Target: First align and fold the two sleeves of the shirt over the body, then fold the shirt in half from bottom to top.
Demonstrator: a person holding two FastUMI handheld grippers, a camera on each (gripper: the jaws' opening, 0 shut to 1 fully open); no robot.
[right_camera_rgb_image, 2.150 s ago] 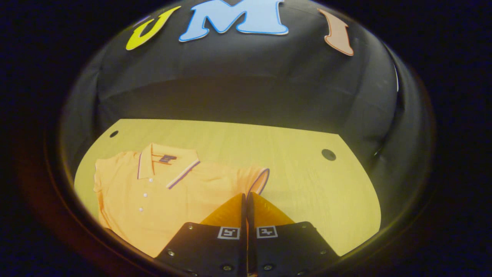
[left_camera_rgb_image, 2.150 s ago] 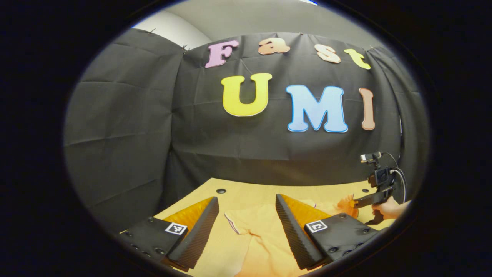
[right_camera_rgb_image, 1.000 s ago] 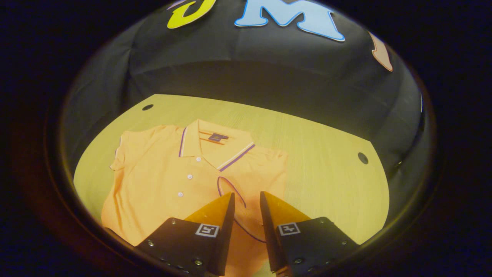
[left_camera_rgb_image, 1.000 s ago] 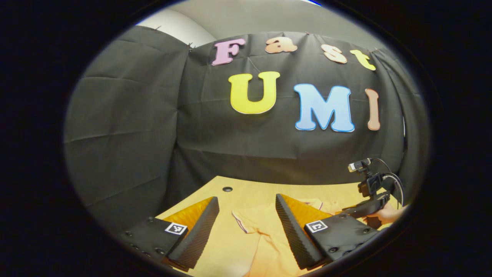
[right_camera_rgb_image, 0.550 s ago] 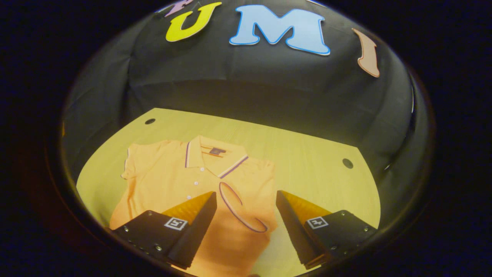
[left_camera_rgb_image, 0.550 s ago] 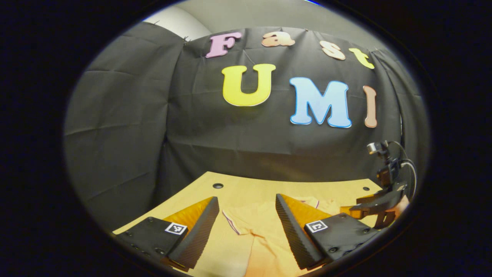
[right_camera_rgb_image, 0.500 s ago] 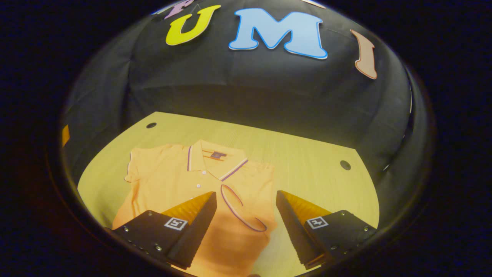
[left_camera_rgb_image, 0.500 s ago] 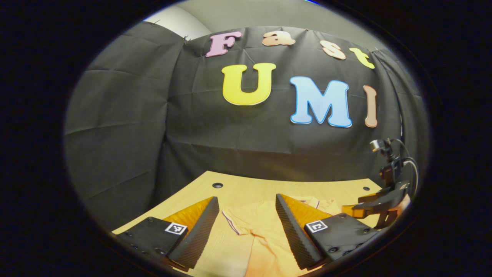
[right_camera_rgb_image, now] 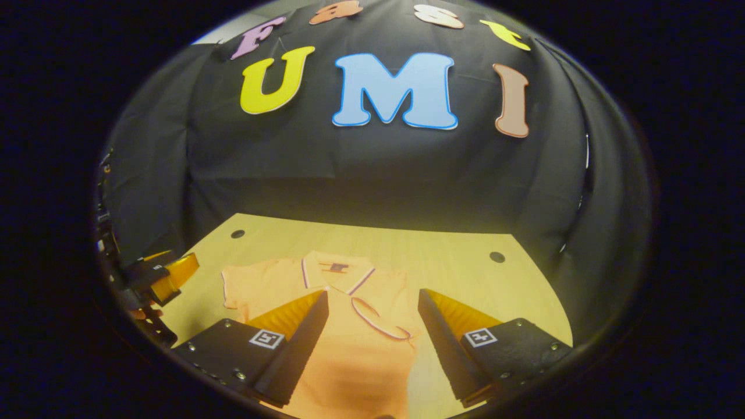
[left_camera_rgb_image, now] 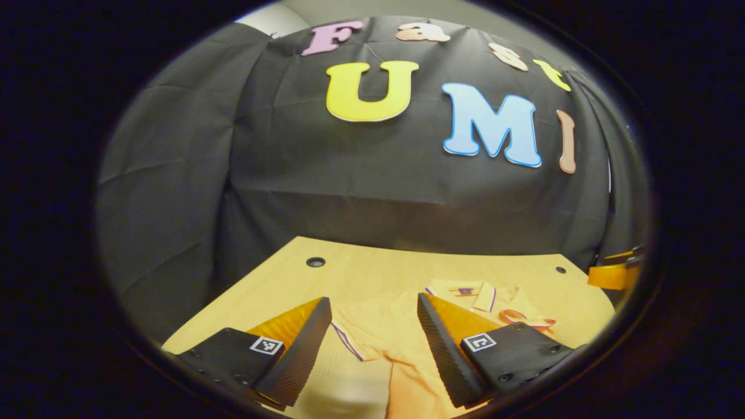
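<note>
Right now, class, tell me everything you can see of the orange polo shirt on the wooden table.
The orange polo shirt lies flat, front up, on the light wooden table, collar toward the booth wall. It looks like soft knit fabric with a striped collar and striped cuffs. One short sleeve is folded over the body; the other sleeve lies spread out. The open left gripper and open right gripper hover above it; whether they touch it cannot be told.

A pale wooden bench (right_camera_rgb_image: 465,247) with round holes near its far corners carries an orange shirt (right_camera_rgb_image: 349,343) lying flat, collar farthest
</note>
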